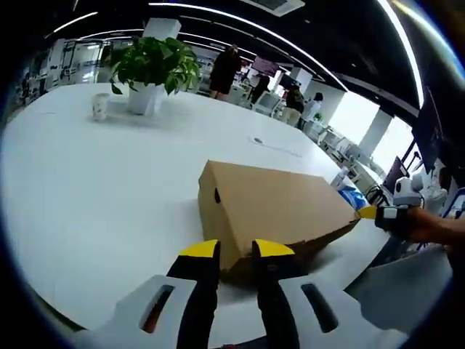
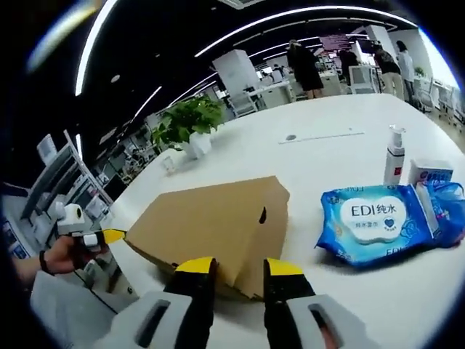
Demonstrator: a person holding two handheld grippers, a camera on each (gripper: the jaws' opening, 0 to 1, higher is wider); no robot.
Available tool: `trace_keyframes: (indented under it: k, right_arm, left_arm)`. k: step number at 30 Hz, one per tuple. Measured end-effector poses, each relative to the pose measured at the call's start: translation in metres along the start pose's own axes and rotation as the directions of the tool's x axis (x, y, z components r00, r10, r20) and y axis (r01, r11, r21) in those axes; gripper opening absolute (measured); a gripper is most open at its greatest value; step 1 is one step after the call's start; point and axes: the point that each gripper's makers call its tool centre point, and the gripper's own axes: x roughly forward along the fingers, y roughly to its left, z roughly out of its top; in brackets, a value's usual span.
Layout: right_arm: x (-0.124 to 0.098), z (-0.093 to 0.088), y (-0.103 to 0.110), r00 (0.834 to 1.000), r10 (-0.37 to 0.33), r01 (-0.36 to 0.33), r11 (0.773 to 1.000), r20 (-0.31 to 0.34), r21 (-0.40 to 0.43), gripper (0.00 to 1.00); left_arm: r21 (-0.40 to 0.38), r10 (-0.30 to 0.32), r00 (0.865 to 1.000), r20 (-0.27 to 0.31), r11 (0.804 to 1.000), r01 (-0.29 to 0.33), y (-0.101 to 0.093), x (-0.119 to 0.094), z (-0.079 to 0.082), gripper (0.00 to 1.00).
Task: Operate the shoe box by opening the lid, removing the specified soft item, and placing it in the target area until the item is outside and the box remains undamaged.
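White table (image 1: pixel 87 189), closed shoe box (image 1: pixel 280 203), both grippers (image 1: pixel 236 251) (image 2: pixel 240 267) released, wipes pack (image 2: pixel 378 222) in right gripper view

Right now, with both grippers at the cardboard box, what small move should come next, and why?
Probably lift the lid edge gently: the shoe box looks slightly raised at that edge but not open, and the left gripper and right gripper sit at opposite corners, jaws parted.

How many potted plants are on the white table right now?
1. The potted plant stands in a white pot on the far side of the white table, beyond the cardboard box, with a small white cup beside it. More could sit outside these views.
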Motion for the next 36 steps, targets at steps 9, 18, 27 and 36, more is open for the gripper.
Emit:
trace_keyframes:
  k: [9,18,27,36]
  right_arm:
    - [0.007,-0.011,-0.001,0.999,-0.004,0.004,1.0,-0.036,0.0,0.19]
    - [0.015,0.005,-0.015,0.999,-0.035,0.035,0.999,-0.027,0.008,0.19]
    - [0.023,0.036,-0.049,0.995,-0.094,0.094,0.995,-0.034,-0.014,0.18]
    - [0.025,0.048,-0.067,0.992,-0.116,0.115,0.993,-0.044,-0.029,0.18]
  left_arm:
    - [0.008,-0.016,0.998,-0.067,1.0,0.016,0.0,0.012,-0.006,0.11]
    - [0.017,-0.005,0.997,-0.082,1.0,0.006,0.0,0.034,0.011,0.11]
    - [0.026,-0.016,0.996,-0.089,1.0,0.018,-0.013,0.072,0.034,0.11]
    - [0.026,-0.026,0.995,-0.092,0.999,0.029,-0.02,0.089,0.042,0.11]
